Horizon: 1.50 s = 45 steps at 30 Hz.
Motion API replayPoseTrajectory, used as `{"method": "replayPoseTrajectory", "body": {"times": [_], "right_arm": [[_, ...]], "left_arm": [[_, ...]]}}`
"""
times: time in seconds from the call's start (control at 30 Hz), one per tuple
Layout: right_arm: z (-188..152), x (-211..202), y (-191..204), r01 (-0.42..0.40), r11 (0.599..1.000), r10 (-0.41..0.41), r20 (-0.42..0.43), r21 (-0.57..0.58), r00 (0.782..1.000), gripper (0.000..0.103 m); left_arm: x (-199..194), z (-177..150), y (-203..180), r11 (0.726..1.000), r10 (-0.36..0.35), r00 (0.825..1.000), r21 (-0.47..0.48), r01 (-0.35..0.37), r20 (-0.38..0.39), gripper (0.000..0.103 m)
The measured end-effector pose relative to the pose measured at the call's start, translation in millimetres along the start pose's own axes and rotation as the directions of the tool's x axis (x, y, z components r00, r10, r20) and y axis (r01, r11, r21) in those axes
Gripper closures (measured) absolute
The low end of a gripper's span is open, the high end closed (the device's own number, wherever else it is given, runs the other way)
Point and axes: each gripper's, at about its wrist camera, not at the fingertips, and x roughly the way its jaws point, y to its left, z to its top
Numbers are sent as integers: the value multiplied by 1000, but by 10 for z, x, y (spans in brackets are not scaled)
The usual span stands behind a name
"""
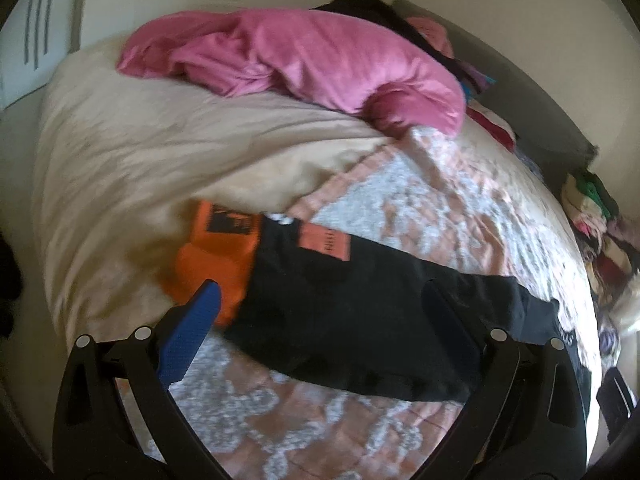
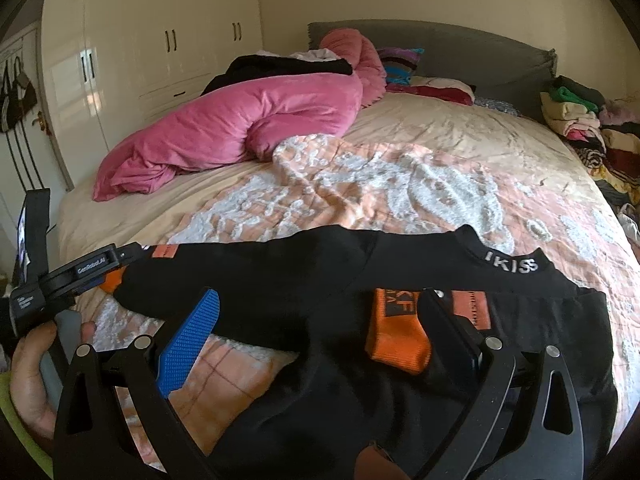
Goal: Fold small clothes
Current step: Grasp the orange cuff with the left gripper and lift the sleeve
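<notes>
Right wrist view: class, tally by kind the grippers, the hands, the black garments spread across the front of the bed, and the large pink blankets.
Grippers: 2, the left gripper and the right gripper
Hands: 1, the hand holding the left gripper
Black garments at the front: 1, the black garment
Large pink blankets: 1, the pink blanket
Total: 5

The bed [image 2: 460,128] carries a peach patterned quilt [image 2: 360,184], a pink blanket [image 2: 240,124] and black-and-orange garment [image 2: 320,280].
</notes>
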Motion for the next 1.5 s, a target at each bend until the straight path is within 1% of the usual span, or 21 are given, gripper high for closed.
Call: {"method": "replayPoseTrajectory", "body": {"times": [0.17,0.27,0.33,0.4,0.47,0.5,0.53,0.57,0.6,0.63,0.67,0.73,0.8,0.87,0.9,1.0,1.07,1.17,1.2,1.4,1.5], "right_arm": [[-13,28,120,-22,1000,22,-8,-21,1000,4],[-28,42,163,-37,999,37,-11,-23,999,4],[-45,62,194,-43,999,42,-16,-23,999,4],[-67,95,227,-53,998,52,-24,-22,998,4],[-95,120,263,-62,998,61,-31,-23,998,4],[-113,135,277,-66,998,65,-36,-21,997,4],[-131,146,285,-73,997,72,-39,-17,997,4],[-144,156,286,-78,997,78,-40,-13,996,4],[-162,163,286,-84,996,83,-43,-7,996,4],[-180,168,282,-89,996,88,-47,-2,995,4],[-189,176,276,-90,996,90,-49,1,995,4],[-216,173,252,-95,995,95,-51,12,994,4],[-242,157,204,-101,994,102,-51,31,993,4],[-256,145,161,-104,993,106,-50,48,993,4],[-263,133,140,-104,993,107,-48,55,993,4],[-283,83,55,-100,992,103,-39,78,994,4],[-288,42,-7,-93,991,96,-30,92,995,4],[-286,-21,-127,-82,989,85,-15,122,996,4],[-284,-48,-168,-79,988,81,-10,132,997,4],[-295,-187,-363,-57,984,55,13,168,998,4],[-305,-233,-451,-50,981,47,21,189,999,4]], "left_arm": [[69,10,310,994,44,999,-97,-46,-29,9],[153,-4,469,988,48,997,-144,-56,-58,9],[202,-15,532,985,41,997,-162,-51,-65,9],[234,-25,569,984,19,998,-173,-30,-63,9],[240,-29,600,982,-18,999,-189,10,-40,10],[230,-27,601,981,-48,999,-191,42,-24,18],[225,-18,591,981,-56,998,-188,52,-18,35],[228,-10,577,983,-49,999,-177,46,-14,44],[237,-2,563,984,-45,999,-170,42,-10,59],[246,3,563,984,-52,999,-168,51,-7,71],[251,9,576,983,-60,998,-173,59,-4,75],[236,27,600,982,-71,997,-177,72,13,87],[192,58,595,983,-67,997,-166,72,40,94],[122,98,562,984,-90,993,-147,100,72,94],[75,122,531,983,-116,989,-129,127,90,95],[-75,162,398,979,-179,975,-72,190,134,95],[-178,169,288,973,-221,964,-36,228,149,95],[-309,164,111,964,-265,950,16,266,163,95],[-361,157,38,958,-288,943,35,286,166,95],[-562,95,-276,931,-363,917,99,351,165,96],[-594,73,-388,922,-383,911,118,368,153,96]]}}
